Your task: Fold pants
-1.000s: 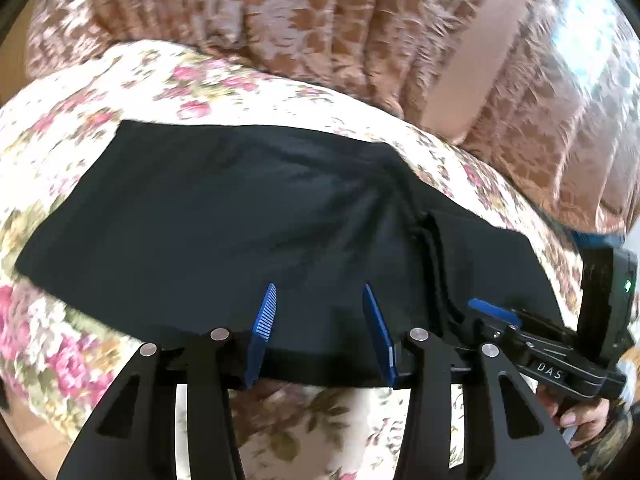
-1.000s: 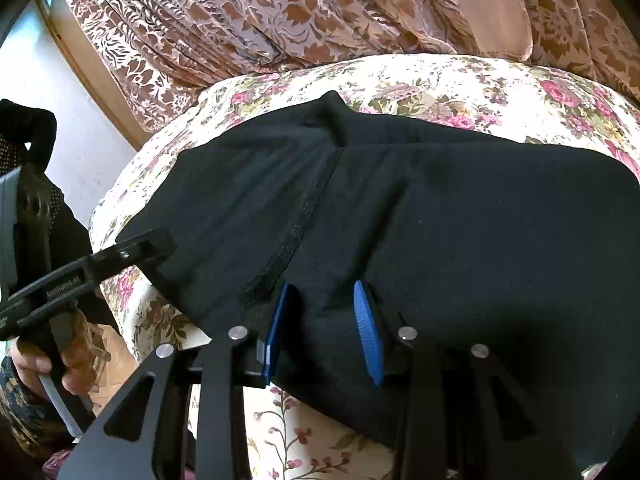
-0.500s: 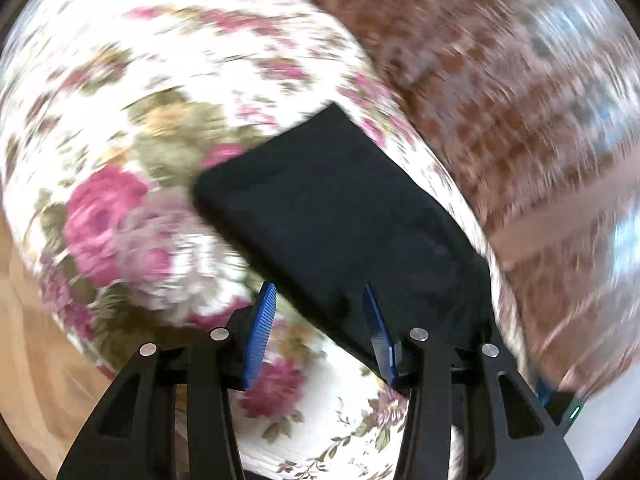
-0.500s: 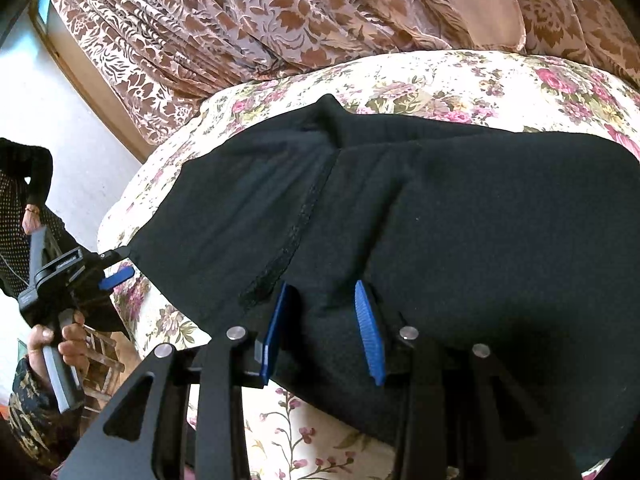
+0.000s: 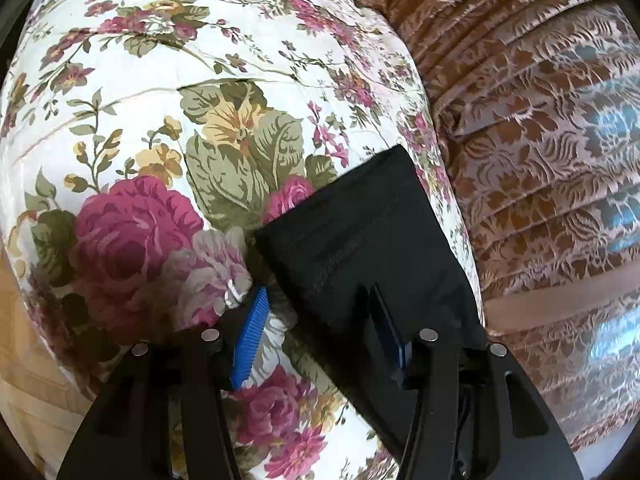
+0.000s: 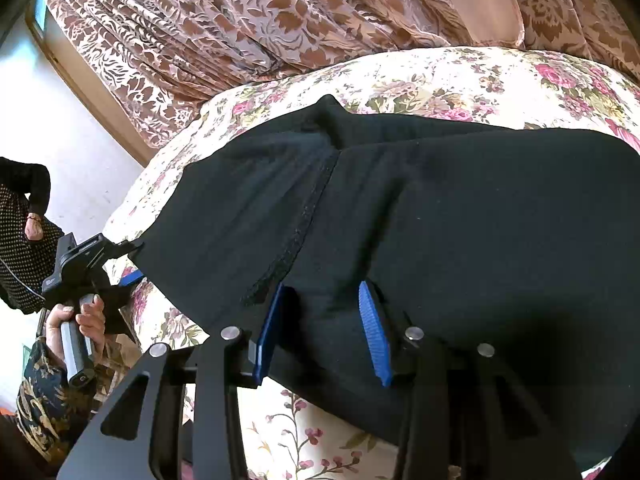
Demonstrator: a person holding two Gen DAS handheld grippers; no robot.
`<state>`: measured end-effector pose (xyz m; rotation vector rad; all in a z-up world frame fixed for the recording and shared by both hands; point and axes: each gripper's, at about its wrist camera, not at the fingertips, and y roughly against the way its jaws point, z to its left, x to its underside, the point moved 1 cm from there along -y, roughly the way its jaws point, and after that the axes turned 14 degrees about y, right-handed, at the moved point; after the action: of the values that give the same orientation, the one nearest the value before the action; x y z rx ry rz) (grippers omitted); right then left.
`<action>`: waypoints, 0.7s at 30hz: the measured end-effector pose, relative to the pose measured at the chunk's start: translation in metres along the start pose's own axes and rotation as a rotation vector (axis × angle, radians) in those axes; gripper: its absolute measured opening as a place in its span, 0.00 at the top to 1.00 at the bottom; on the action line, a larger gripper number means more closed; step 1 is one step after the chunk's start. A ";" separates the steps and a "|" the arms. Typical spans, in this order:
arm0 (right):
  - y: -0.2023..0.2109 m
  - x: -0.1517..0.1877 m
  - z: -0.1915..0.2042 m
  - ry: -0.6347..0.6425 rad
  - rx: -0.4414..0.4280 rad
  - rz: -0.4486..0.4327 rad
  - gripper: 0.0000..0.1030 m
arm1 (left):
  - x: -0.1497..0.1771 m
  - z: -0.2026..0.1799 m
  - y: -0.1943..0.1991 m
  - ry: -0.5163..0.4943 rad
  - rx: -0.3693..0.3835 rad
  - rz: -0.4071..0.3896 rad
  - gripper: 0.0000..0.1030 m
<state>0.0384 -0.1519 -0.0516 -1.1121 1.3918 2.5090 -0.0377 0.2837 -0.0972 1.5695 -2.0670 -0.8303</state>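
Black pants (image 6: 460, 216) lie flat on a floral bedspread (image 6: 460, 80), with a seam running down their left part. My right gripper (image 6: 326, 320) is open, its blue pads over the pants' near edge. In the left wrist view one end of the pants (image 5: 372, 240) shows, with its hem corner between the blue pads. My left gripper (image 5: 320, 324) is open at that end. It also shows in the right wrist view (image 6: 132, 262), at the pants' left end, held by a hand.
A brown patterned curtain (image 6: 260, 20) hangs behind the bed. The bed's rounded edge drops to a wooden floor (image 5: 24, 384) at the left. A white wall (image 6: 80, 152) is on the left of the right wrist view.
My left gripper has swung from the pants' long near edge to their left end and now sits over the hem corner. The right gripper has stayed in place.
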 end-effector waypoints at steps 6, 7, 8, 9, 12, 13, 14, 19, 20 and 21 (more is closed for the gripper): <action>0.001 0.000 0.001 0.002 0.005 -0.003 0.61 | 0.003 -0.018 -0.001 -0.089 -0.066 -0.048 0.86; 0.001 0.000 0.001 0.005 0.006 -0.003 0.60 | 0.008 -0.027 0.002 -0.134 -0.070 -0.074 0.87; 0.002 0.000 0.002 0.008 0.008 -0.005 0.59 | 0.013 -0.035 0.005 -0.186 -0.070 -0.099 0.87; 0.002 0.000 0.002 0.008 0.008 -0.006 0.58 | 0.022 -0.048 0.010 -0.266 -0.058 -0.124 0.87; 0.004 -0.002 0.004 0.013 0.016 -0.010 0.52 | 0.063 -0.093 0.020 -0.548 -0.004 -0.162 0.87; 0.006 -0.003 0.004 0.013 0.015 -0.014 0.45 | 0.084 -0.109 0.021 -0.672 0.008 -0.174 0.87; 0.008 -0.004 0.004 0.014 0.017 -0.020 0.34 | 0.101 -0.119 0.020 -0.752 0.021 -0.167 0.87; 0.032 -0.015 0.007 0.003 0.013 -0.102 0.25 | 0.169 -0.140 0.004 -1.054 0.020 -0.148 0.87; 0.034 -0.017 0.007 -0.002 -0.003 -0.107 0.24 | 0.179 -0.139 -0.001 -1.081 0.020 -0.127 0.87; 0.035 -0.019 0.007 -0.009 -0.025 -0.107 0.24 | 0.185 -0.140 -0.005 -1.096 0.015 -0.117 0.87</action>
<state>0.0354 -0.1617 -0.0128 -1.1457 1.2655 2.4603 0.0041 0.0761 -0.0029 1.3634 -2.6348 -2.0521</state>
